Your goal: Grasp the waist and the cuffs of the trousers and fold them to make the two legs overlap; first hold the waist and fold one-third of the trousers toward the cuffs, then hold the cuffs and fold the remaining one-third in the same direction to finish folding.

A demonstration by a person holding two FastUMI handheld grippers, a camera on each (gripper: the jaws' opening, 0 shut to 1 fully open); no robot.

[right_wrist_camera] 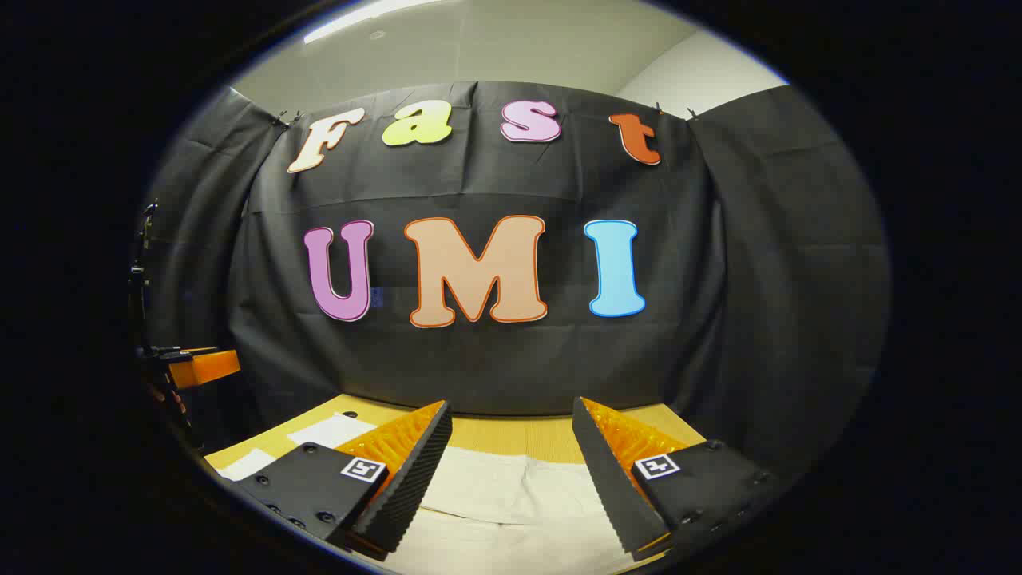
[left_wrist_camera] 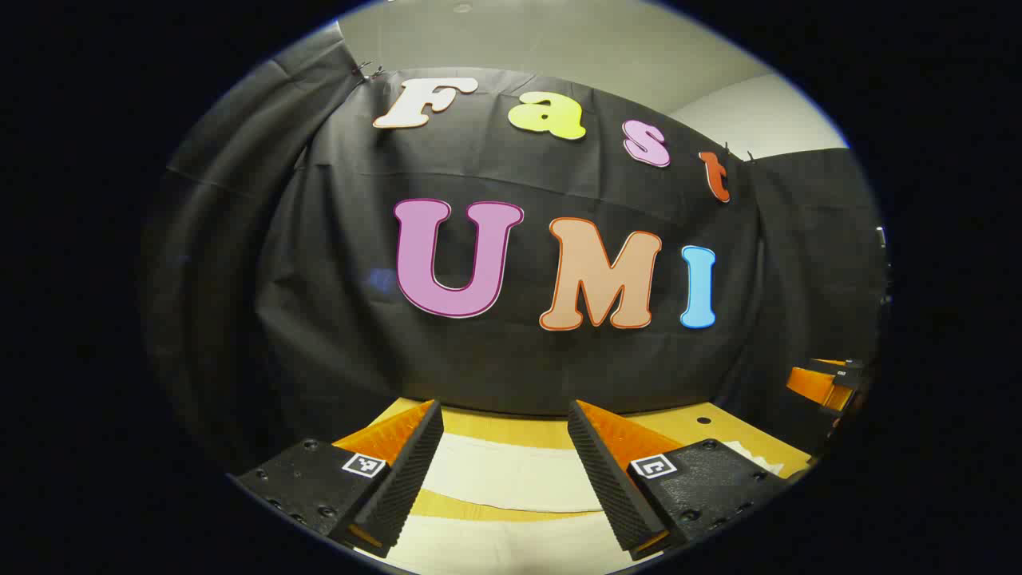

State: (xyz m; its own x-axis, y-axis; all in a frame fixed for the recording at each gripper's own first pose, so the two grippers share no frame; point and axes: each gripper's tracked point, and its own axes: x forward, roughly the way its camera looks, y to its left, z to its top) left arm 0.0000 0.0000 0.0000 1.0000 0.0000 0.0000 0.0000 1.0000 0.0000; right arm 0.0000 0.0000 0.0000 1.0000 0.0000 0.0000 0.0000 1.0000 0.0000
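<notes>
- In the left gripper view, the left gripper (left_wrist_camera: 505, 471) is held up above the table (left_wrist_camera: 519, 431) with its two fingers spread wide apart. Nothing is between them.
- Under it, the pale trousers (left_wrist_camera: 511, 479) lie flat on the table. A strip of bare table shows between two pale parts, so I think these are two legs lying side by side, or two parts of the cloth, but I cannot tell which.
- Far off at the right edge of this view there is the other gripper (left_wrist_camera: 826, 382), too small to tell how its fingers stand.
- In the right gripper view, the right gripper (right_wrist_camera: 511, 471) is also up in the air, with its fingers spread wide and holding nothing.
- The trousers (right_wrist_camera: 511, 491) lie on the table (right_wrist_camera: 511, 435) below and ahead of it. I can see a seam or edge running down the cloth, and a crease across it.
- Some small pale sheets (right_wrist_camera: 327, 431) lie on the table to the left, apart from the trousers.
- At the left edge the other gripper (right_wrist_camera: 196, 367) shows, far off.
- How far along: I think the job is either just starting or between folds, because no gripper touches the cloth. I cannot tell how many folds are made. Grabbing the cloth comes next.
</notes>
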